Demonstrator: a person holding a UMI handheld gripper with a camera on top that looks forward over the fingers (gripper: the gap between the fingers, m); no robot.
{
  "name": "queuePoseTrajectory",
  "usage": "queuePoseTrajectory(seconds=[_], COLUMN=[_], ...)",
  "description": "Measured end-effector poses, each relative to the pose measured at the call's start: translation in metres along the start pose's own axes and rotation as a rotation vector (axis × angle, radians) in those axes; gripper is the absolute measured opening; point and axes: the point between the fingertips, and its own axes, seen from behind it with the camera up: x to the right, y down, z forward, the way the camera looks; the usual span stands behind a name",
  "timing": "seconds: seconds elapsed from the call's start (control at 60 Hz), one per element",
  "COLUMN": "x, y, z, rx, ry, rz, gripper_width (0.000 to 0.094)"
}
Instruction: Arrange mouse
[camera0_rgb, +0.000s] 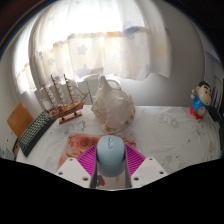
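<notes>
A pale blue-grey computer mouse (111, 153) sits between my two fingers, its nose pointing away from me. My gripper (111, 160) has its magenta pads (91, 159) pressed against both sides of the mouse, so it is shut on it. The mouse is above a pinkish mat (76, 147) on the white table (170, 135).
A wooden model ship (62, 97) stands at the back left, with a dark keyboard (35, 131) beside it. A clear crumpled plastic bag (112, 104) sits beyond the mouse. A small toy figure (202, 101) stands at the far right. Curtains hang behind.
</notes>
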Motion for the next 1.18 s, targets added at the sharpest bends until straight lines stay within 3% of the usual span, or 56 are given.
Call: queuePoseTrajectory(seconds=[0.133, 0.283, 0.317, 0.367, 0.417, 0.583, 0.8, 0.933, 1.183], x=[-0.044, -0.048, -0.046, -0.042, -0.042, -0.054, -0.048, -0.067, -0.063], y=[0.051, 0.070, 0.071, 0.062, 0.051, 0.016, 0.009, 0.019, 0.028], z=[0.033, 0.043, 0.040, 0.028, 0.011, -0.096, -0.218, -0.236, -0.243], rx=[-0.051, -0.061, -0.080, -0.086, -0.091, -0.146, -0.159, -0.168, -0.165], ry=[0.028, 0.091, 0.109, 0.133, 0.152, 0.179, 0.298, 0.228, 0.237], rz=[-0.027, -0.096, -0.105, -0.093, -0.072, -0.009, -0.027, 0.002, 0.022], gripper_width=[0.0392, 0.0518, 0.0601, 0.0867, 0.0825, 0.0850, 0.0853, 0.0851, 0.0853])
